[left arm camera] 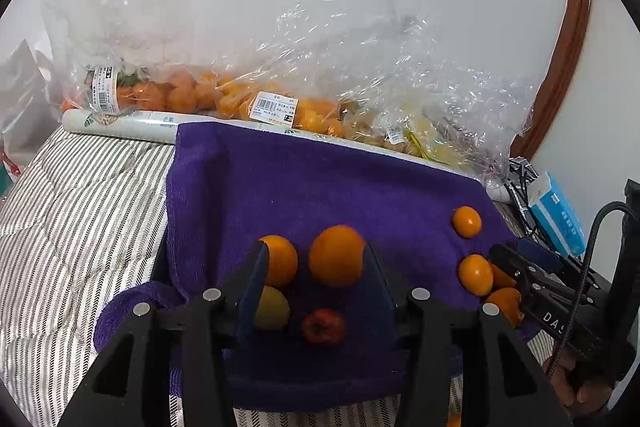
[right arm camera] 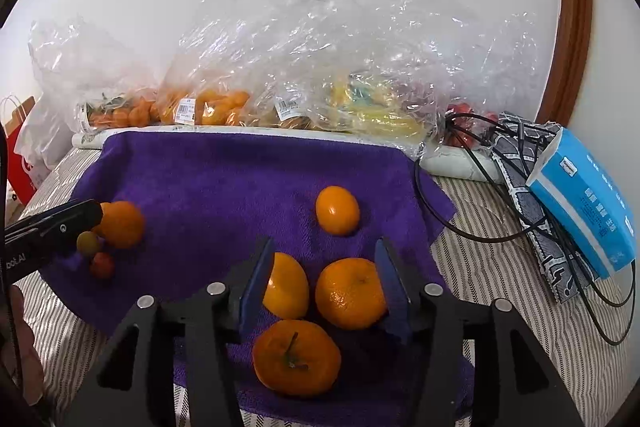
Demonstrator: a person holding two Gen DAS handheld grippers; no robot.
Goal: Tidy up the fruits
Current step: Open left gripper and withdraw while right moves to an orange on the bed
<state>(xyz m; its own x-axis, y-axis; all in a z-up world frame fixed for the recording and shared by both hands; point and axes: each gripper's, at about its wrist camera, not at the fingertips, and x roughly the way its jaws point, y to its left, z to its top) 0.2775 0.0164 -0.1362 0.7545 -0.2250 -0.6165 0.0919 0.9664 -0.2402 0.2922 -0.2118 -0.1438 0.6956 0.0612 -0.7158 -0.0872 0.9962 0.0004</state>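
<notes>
A purple towel (left arm camera: 304, 183) (right arm camera: 224, 183) carries loose fruit. My left gripper (left arm camera: 316, 259) is open over a large orange (left arm camera: 337, 255), with another orange (left arm camera: 282, 259) at its left finger, and a yellow-green fruit (left arm camera: 273, 309) and a small red fruit (left arm camera: 323, 325) below. My right gripper (right arm camera: 324, 255) is open over three oranges: one cut off by the left finger (right arm camera: 288, 287), one by the right finger (right arm camera: 350, 293), one stemmed below (right arm camera: 297, 357). A small orange (right arm camera: 337, 210) lies farther back. The left gripper's tip (right arm camera: 80, 215) shows at the left fruit group (right arm camera: 122, 223).
Clear plastic bags of oranges and yellow fruit (left arm camera: 248, 99) (right arm camera: 280, 99) lie along the wall behind a white roll (left arm camera: 132, 125). A blue tissue pack (right arm camera: 588, 195) and black cables (right arm camera: 480, 195) sit at the right. Striped bedding (left arm camera: 80, 211) surrounds the towel.
</notes>
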